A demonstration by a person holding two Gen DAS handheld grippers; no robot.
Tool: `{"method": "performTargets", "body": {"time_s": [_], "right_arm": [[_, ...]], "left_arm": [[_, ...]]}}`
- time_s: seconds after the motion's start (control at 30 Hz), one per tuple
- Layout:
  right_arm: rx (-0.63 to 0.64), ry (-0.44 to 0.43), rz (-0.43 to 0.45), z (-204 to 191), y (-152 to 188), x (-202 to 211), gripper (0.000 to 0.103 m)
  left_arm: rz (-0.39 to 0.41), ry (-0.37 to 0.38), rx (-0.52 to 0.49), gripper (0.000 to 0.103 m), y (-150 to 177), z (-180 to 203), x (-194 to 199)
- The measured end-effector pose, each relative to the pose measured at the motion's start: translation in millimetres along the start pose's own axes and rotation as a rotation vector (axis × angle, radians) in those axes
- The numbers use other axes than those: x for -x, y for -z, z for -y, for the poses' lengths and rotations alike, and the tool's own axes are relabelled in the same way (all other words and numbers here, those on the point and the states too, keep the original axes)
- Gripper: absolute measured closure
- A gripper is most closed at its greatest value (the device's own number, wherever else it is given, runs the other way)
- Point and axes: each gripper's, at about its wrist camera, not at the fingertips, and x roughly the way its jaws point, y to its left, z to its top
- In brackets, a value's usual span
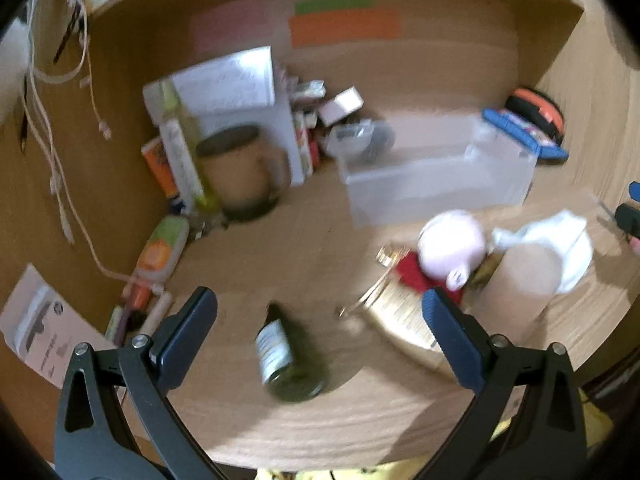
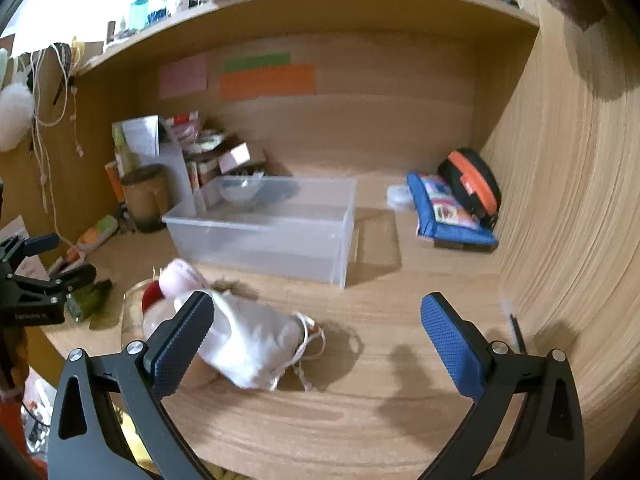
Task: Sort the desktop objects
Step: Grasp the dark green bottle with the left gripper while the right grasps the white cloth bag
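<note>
A small dark green bottle (image 1: 286,358) lies on its side on the wooden desk (image 1: 280,420), between the open jaws of my left gripper (image 1: 320,314), a little ahead of them. A pink plush toy (image 1: 454,248) with a red part lies to the right on a clear packet (image 1: 404,320). A white drawstring pouch (image 2: 250,348) lies by the left finger of my open, empty right gripper (image 2: 318,320). A clear plastic bin (image 2: 268,226) stands further back. My left gripper also shows at the left edge of the right wrist view (image 2: 60,272).
Books, a brown cylinder (image 1: 236,168), small boxes and a bowl crowd the back left corner. A blue pouch (image 2: 448,212) and a black-orange case (image 2: 472,184) lie at the back right by the side wall. Pens and a tube (image 1: 160,252) lie at left. Cords hang on the left wall.
</note>
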Motion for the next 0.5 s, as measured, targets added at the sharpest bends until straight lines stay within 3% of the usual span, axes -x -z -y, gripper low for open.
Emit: {"method": "performTargets", "body": {"time_s": [0.33, 0.5], "right_arm": [[-0.016, -0.089, -0.151, -7.7, 28.6, -37.6, 0.0], [-0.007, -0.106, -0.216, -10.5, 34.9, -61.3, 0.001]], "left_arm": [[-0.168, 0.04, 0.11, 0.0, 31.1, -30.0, -44.2], [-0.186, 0.045, 0.128, 0.0, 35.2, -30.9, -54.6]]}}
